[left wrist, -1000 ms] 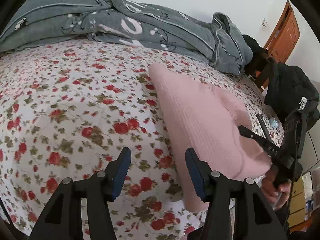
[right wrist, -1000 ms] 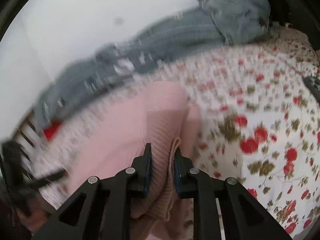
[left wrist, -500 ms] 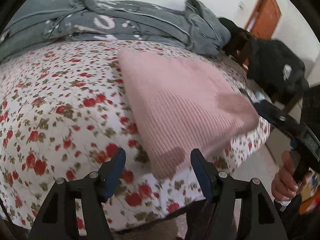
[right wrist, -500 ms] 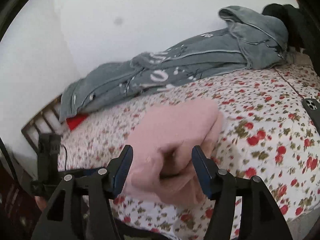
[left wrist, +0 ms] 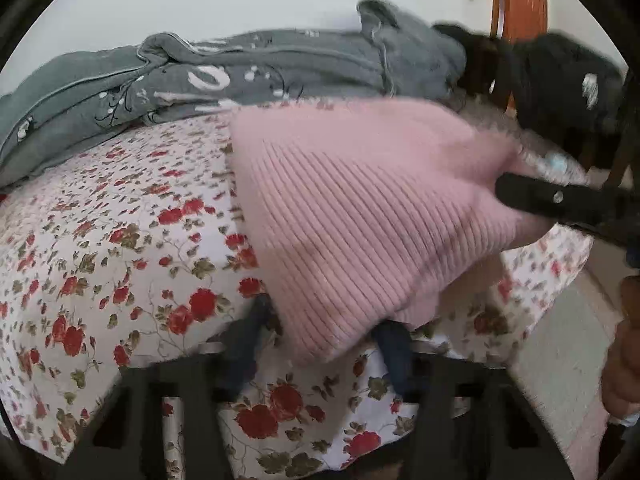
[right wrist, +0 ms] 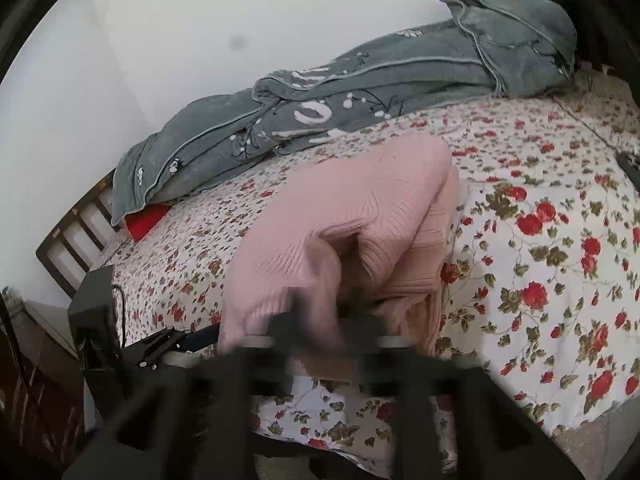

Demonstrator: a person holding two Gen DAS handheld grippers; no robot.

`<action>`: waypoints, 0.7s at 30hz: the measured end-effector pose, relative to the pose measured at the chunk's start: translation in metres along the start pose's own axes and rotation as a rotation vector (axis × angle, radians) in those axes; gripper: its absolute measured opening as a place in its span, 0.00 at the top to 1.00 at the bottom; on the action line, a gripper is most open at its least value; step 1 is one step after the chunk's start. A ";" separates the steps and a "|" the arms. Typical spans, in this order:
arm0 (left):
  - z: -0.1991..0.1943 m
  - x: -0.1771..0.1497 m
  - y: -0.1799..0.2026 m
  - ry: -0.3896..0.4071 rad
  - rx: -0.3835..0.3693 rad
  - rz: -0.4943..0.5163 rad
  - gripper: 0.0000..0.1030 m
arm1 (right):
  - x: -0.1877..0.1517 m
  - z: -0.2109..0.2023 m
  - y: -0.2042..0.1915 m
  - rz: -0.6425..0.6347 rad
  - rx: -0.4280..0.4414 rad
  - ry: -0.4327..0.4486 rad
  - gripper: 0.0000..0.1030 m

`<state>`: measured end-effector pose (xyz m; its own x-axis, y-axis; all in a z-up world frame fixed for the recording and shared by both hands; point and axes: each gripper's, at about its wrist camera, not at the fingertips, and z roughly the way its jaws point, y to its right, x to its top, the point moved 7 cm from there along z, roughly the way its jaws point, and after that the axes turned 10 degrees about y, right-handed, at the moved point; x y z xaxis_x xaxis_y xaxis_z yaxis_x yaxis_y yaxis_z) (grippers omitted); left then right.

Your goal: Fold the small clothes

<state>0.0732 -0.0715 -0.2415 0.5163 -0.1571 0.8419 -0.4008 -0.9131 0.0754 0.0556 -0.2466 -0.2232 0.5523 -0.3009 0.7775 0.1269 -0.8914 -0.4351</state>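
The pink ribbed knit garment (left wrist: pixel 360 216) lies folded on the flower-print bedsheet (left wrist: pixel 100 248) near the bed's front edge, with a grey blanket (left wrist: pixel 240 76) heaped behind it by the wall. The left gripper (left wrist: pixel 324 344) has just been closing; its blurred jaws sit either side of the garment's near corner, and whether they pinch it I cannot tell. At the far right corner, the right gripper (right wrist: pixel 320 320) has just snapped together on a bunched, puckered fold of the knit, its ribs fanning out from the grip
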 end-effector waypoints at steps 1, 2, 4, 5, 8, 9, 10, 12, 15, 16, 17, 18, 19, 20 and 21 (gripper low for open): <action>-0.005 0.001 -0.005 0.013 -0.022 -0.023 0.78 | 0.002 -0.004 0.001 -0.006 -0.006 0.022 0.93; -0.011 0.002 -0.011 0.025 -0.046 -0.043 0.82 | 0.004 -0.010 0.003 -0.013 -0.007 0.055 0.93; -0.014 -0.001 -0.016 0.012 -0.057 -0.039 0.83 | 0.004 -0.025 0.005 -0.002 0.014 0.104 0.94; -0.014 -0.003 -0.017 0.007 -0.059 -0.043 0.83 | 0.000 -0.029 0.008 0.015 0.027 0.113 0.94; -0.005 -0.010 -0.021 -0.029 -0.071 -0.088 0.83 | -0.027 -0.016 0.020 0.025 0.001 0.045 0.95; -0.002 -0.013 -0.021 -0.046 -0.082 -0.109 0.83 | -0.039 -0.008 0.026 0.042 -0.018 0.005 0.95; -0.001 -0.016 -0.021 -0.060 -0.091 -0.119 0.80 | -0.045 -0.004 0.030 0.061 -0.019 -0.015 0.95; -0.002 -0.019 -0.021 -0.079 -0.101 -0.116 0.78 | -0.049 -0.003 0.034 0.082 -0.025 -0.025 0.94; -0.010 -0.020 -0.022 -0.073 -0.081 -0.082 0.66 | -0.037 -0.007 0.025 0.045 -0.011 -0.017 0.89; -0.013 -0.020 -0.024 -0.066 -0.075 -0.077 0.60 | -0.033 -0.008 0.020 0.018 -0.014 -0.010 0.88; -0.017 -0.020 -0.027 -0.059 -0.072 -0.077 0.55 | -0.025 -0.011 0.013 -0.021 -0.016 0.008 0.87; -0.020 -0.019 -0.030 -0.052 -0.076 -0.081 0.53 | -0.020 -0.014 0.008 -0.046 -0.013 0.027 0.86; -0.024 -0.018 -0.033 -0.046 -0.081 -0.088 0.51 | -0.013 -0.017 0.004 -0.065 -0.006 0.046 0.83; -0.027 -0.018 -0.037 -0.039 -0.084 -0.098 0.50 | -0.007 -0.018 -0.002 -0.079 0.002 0.065 0.73; -0.029 -0.017 -0.040 -0.035 -0.082 -0.106 0.50 | 0.001 -0.018 -0.006 -0.089 0.004 0.084 0.62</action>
<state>0.0583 -0.0213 -0.2429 0.5845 -0.0759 0.8079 -0.4023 -0.8918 0.2072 0.0405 -0.2476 -0.2117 0.4674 -0.2483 0.8485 0.1752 -0.9147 -0.3642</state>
